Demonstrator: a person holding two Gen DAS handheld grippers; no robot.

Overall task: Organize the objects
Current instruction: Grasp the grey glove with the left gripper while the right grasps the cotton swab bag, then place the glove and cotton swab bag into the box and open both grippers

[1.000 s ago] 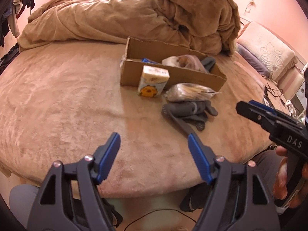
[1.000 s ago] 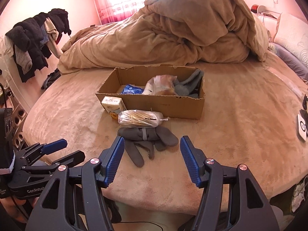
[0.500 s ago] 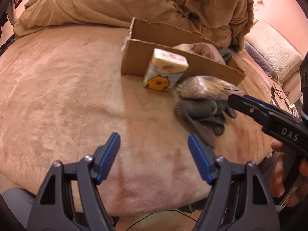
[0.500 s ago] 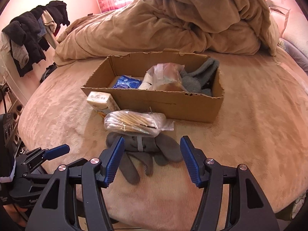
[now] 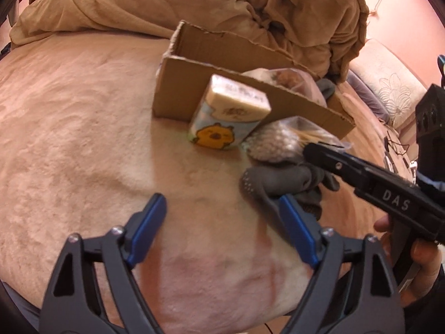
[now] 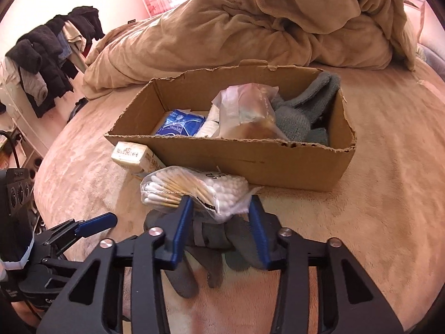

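A clear bag of cotton swabs (image 6: 194, 192) lies on the bed in front of a cardboard box (image 6: 250, 161). My right gripper (image 6: 221, 207) is open, its blue fingers on either side of the bag's near end, above grey gloves (image 6: 211, 239). A tissue pack with a yellow animal (image 5: 230, 117) stands against the box's front wall. My left gripper (image 5: 219, 217) is open and empty over bare blanket, left of the gloves (image 5: 281, 181). The box (image 5: 180, 94) holds a blue packet (image 6: 178, 123), a clear bag (image 6: 244, 111) and grey cloth (image 6: 303, 111).
A heaped tan duvet (image 6: 264, 27) lies behind the box. Dark clothes (image 6: 47, 55) hang at the far left. A pillow (image 5: 389, 83) lies at the right. The bed edge is close below both grippers.
Both grippers have moved forward toward the objects. The right gripper has narrowed and now straddles the swab bag over the gloves. The left gripper stays open.
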